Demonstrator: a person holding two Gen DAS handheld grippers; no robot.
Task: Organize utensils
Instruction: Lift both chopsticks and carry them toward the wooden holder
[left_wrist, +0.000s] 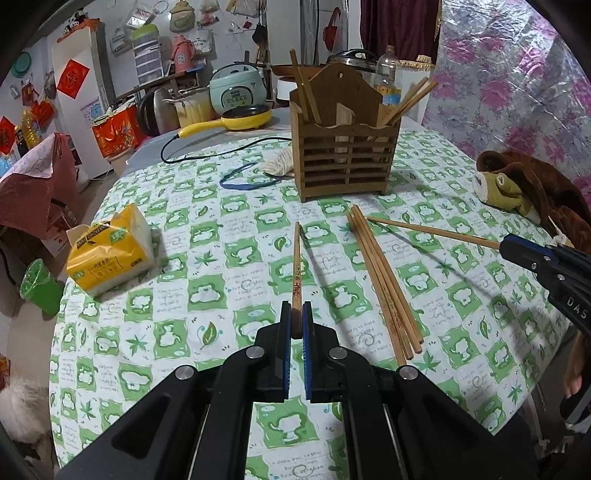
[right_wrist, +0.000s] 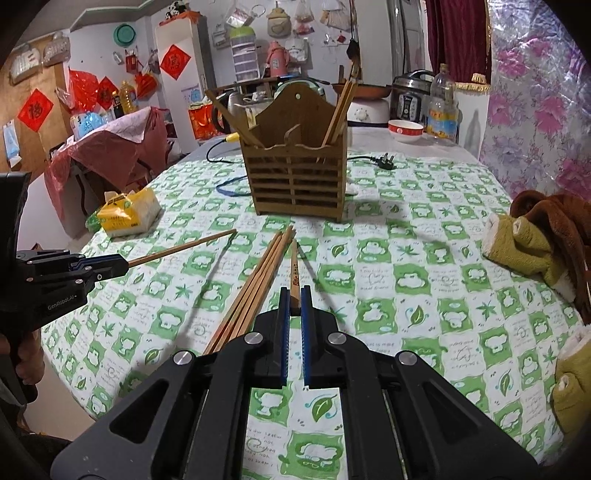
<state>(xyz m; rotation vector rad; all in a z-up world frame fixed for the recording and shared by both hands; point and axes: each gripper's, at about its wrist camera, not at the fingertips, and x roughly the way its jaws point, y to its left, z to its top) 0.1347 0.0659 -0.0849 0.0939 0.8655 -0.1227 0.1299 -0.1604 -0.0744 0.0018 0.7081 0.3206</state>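
Observation:
A slatted wooden utensil holder (left_wrist: 345, 147) stands on the table with several chopsticks leaning in its left and right compartments; it also shows in the right wrist view (right_wrist: 297, 173). My left gripper (left_wrist: 296, 317) is shut on one wooden chopstick (left_wrist: 296, 266), held above the cloth and pointing at the holder. My right gripper (right_wrist: 294, 301) is shut on another chopstick (right_wrist: 294, 269). Each gripper shows in the other's view, the right gripper (left_wrist: 508, 245) and the left gripper (right_wrist: 123, 266). A bundle of several loose chopsticks (left_wrist: 384, 277) lies on the cloth between them, also in the right wrist view (right_wrist: 255, 284).
A yellow tissue pack (left_wrist: 110, 251) lies at the table's left. A brown plush toy (left_wrist: 528, 188) sits at the right edge. A blue band (left_wrist: 251, 181), a ball of twine (left_wrist: 279, 166) and a yellow pan (left_wrist: 243, 118) with its cord lie beyond the holder. A bowl (right_wrist: 405, 130) and a bottle (right_wrist: 443, 110) stand at the back.

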